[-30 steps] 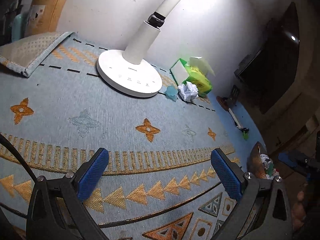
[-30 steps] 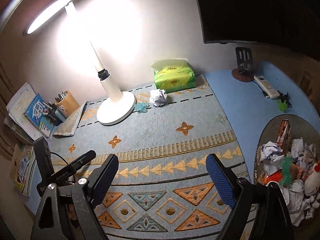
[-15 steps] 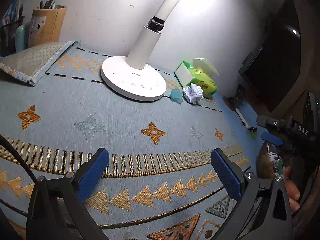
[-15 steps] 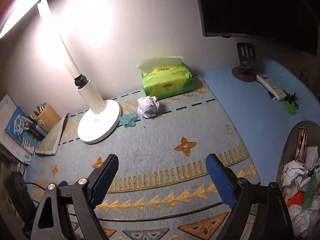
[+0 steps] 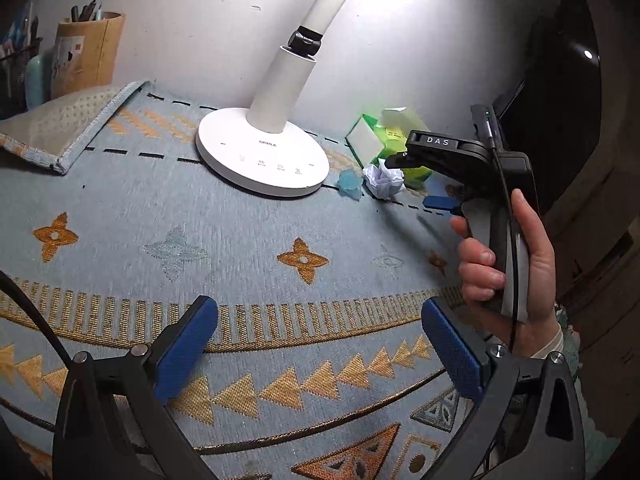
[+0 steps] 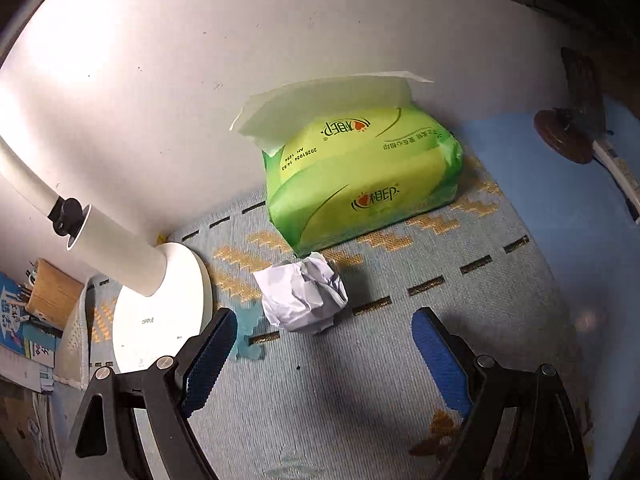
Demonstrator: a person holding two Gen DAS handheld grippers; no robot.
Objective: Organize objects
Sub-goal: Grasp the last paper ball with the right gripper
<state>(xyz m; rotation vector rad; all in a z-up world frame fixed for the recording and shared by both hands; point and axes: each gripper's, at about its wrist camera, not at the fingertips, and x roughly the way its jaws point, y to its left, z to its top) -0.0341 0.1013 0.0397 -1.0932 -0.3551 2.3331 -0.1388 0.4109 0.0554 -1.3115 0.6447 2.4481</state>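
A green tissue pack (image 6: pixel 362 178) sits against the wall with one white sheet standing out of its top, and a brown pen holder (image 5: pixel 86 54) full of pens stands at the far left corner, as two grippers work over a patterned mat (image 5: pixel 240 240) on the tabletop. The right gripper (image 6: pixel 324 354), its blue fingers spread wide and holding nothing, hovers low just short of a crumpled paper ball (image 6: pixel 304 298), which lies on the mat between the tissue pack and the white lamp base (image 6: pixel 160 312) (a small pale-blue scrap (image 5: pixel 351 184) lies between ball and base). The left gripper (image 5: pixel 320 344) is also wide and empty, above a bare stretch of mat. The person's right hand (image 5: pixel 516 268) grips the other tool's handle. The mat's left edge is folded back; bare blue tabletop (image 6: pixel 560 208) runs along its right edge.
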